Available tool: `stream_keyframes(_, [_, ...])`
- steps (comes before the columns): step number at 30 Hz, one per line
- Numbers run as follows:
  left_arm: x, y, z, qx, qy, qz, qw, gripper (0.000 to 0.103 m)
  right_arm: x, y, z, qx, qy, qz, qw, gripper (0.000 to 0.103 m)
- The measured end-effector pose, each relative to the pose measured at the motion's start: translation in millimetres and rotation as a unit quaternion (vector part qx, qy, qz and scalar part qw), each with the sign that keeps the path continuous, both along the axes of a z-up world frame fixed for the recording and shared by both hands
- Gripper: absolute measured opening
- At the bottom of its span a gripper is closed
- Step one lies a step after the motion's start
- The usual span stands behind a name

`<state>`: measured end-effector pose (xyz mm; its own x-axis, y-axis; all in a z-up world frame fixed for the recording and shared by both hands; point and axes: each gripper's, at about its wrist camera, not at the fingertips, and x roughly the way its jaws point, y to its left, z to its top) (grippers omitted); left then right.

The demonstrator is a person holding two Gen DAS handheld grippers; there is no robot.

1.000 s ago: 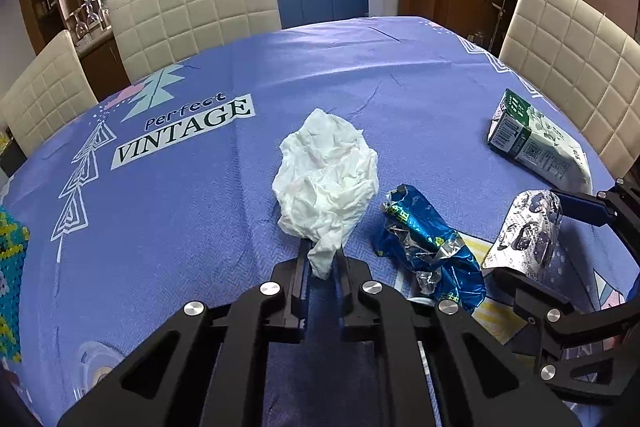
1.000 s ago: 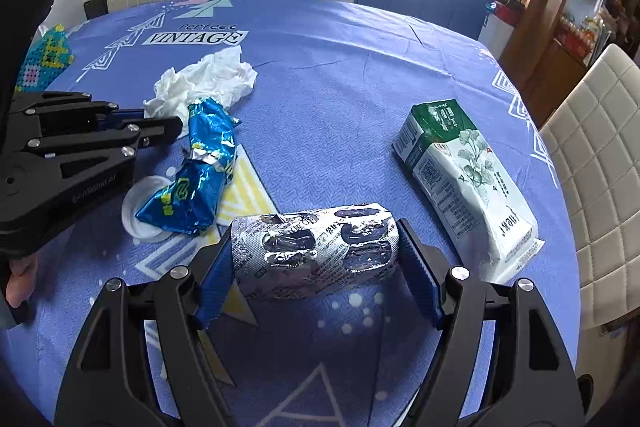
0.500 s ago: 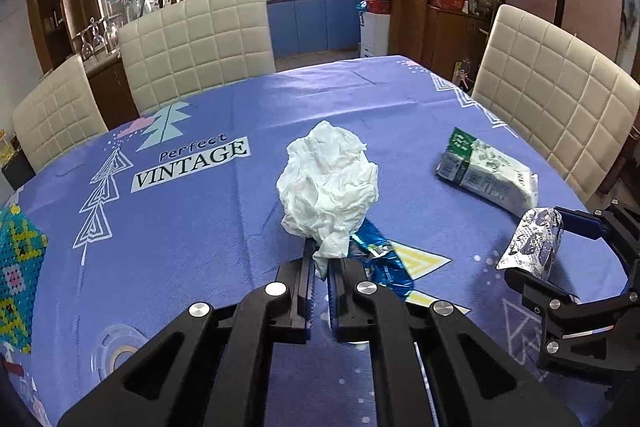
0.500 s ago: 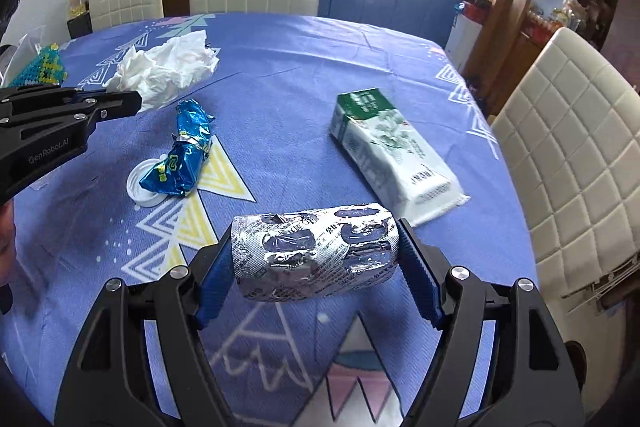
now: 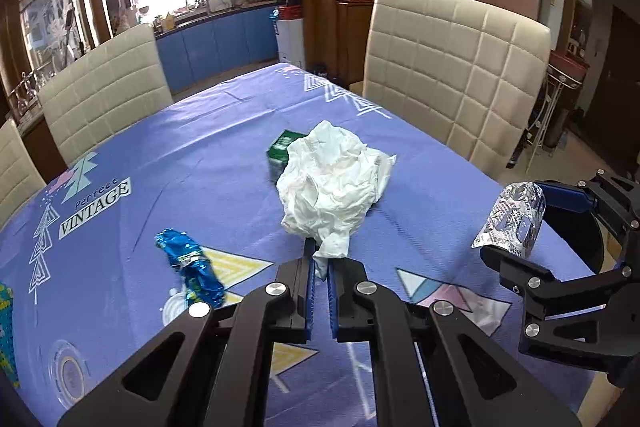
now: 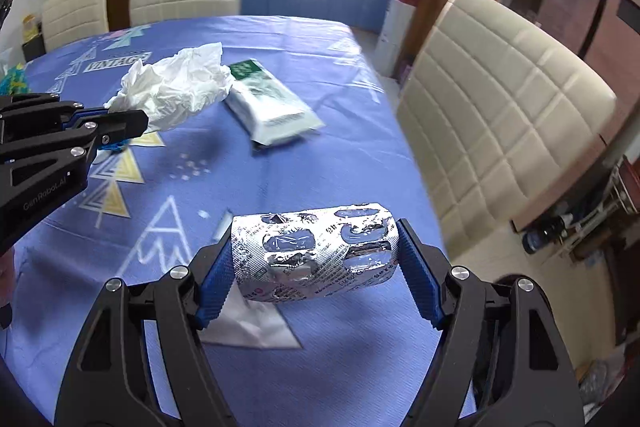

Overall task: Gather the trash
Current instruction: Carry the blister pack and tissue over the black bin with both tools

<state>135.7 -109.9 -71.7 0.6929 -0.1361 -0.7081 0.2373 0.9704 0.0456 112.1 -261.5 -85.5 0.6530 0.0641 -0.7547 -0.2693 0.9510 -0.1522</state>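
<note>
The crumpled white tissue [image 5: 334, 183] hung above the counter [image 5: 224, 163], its lower tail pinched between the closed-together jaws of the left hand-held gripper [image 5: 320, 267]. The silver blister pack [image 6: 316, 253] was clamped end to end in the wide-set jaws of the right hand-held gripper [image 6: 316, 267], also lifted off the cloth. Two pieces of trash lay on the counter: one green-and-white carton [image 6: 272, 101] at about twelve o'clock from the blister pack, and one blue foil wrapper [image 5: 192, 267] at nine o'clock from the left jaws. Only the left view showed the wrapper clearly; the right view alone showed the carton whole. Each view took in three cream chairs [image 5: 452, 75].
</note>
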Motion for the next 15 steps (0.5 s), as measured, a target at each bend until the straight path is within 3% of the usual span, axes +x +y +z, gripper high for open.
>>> stream_keyframes(15, [-7,-121,15,-0.002,-0.007,-0.109,0.9941,0.006,-30,-114,20,-0.022,-0.016,-0.100,0.995,0.074])
